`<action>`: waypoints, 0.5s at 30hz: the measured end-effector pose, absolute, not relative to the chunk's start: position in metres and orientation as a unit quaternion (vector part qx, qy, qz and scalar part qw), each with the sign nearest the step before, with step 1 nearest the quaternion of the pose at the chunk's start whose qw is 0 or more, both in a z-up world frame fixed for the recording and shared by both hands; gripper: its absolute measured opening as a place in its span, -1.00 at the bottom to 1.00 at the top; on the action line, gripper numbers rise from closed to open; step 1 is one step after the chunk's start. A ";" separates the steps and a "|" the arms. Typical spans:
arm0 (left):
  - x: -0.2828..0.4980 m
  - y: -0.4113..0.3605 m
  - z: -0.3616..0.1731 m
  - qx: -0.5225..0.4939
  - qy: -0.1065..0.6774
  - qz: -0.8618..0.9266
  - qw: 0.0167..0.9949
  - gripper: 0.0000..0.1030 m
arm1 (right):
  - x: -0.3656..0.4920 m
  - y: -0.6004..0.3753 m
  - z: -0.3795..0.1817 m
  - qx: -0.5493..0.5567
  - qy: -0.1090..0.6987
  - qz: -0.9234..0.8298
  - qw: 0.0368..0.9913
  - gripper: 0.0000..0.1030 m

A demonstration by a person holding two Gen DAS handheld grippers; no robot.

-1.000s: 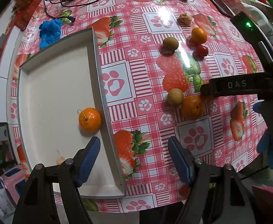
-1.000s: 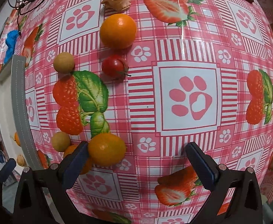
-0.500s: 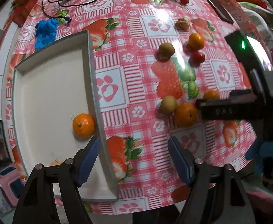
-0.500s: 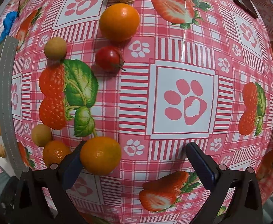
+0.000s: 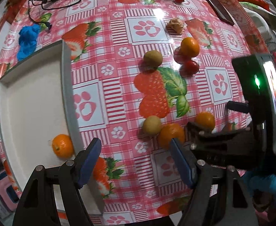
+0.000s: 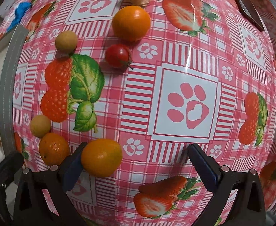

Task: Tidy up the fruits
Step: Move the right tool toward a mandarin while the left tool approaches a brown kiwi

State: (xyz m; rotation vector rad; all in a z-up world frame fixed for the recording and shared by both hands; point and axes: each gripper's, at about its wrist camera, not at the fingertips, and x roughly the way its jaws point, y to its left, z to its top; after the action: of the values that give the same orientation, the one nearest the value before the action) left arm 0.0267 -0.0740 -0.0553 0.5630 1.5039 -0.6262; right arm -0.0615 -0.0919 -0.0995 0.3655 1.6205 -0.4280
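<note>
The left tool (image 5: pixel 136 160) hangs with its jaws wide apart and nothing between them, low in the left wrist view, over the counter (image 5: pixel 119 86) just right of the tray (image 5: pixel 68 86). The tray's grey right wall runs down the left half of that frame; one orange (image 5: pixel 62 146) lies inside it against that wall. The counter's near edge curves along the bottom of the frame.

The right tool (image 6: pixel 136 158) is also open, gripping nothing; its left pad touches or nearly touches a small orange (image 6: pixel 101 157) that sits just inside the jaws at lower left of the right wrist view. Beside it, further left, lie a second orange (image 6: pixel 53 149) and a tan round fruit (image 6: pixel 40 126). Higher up sit another tan fruit (image 6: pixel 66 41), a cherry tomato (image 6: pixel 117 55) and a large orange (image 6: pixel 131 23). The middle and right of that frame are bare cloth with open room.

Compared with a second ago, the left tool has shifted right off the tray's wall, and the right tool's view has rolled slightly, with the small orange staying against its left pad.
</note>
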 end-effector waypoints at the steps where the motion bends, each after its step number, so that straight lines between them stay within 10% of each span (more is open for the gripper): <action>1: 0.028 -0.076 -0.058 0.243 0.666 -0.274 0.650 0.52 | -0.064 -0.089 -0.099 0.156 0.714 -0.185 0.657 1.00; 15: 0.058 -0.090 -0.090 0.219 0.685 -0.251 0.647 0.51 | -0.079 -0.071 -0.098 0.130 0.714 -0.164 0.668 1.00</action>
State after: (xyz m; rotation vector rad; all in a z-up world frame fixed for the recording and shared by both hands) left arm 0.0582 -0.0899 -0.0902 0.4985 1.5585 -0.5715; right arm -0.0794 -0.0710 -0.0984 0.2935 1.6093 -0.3704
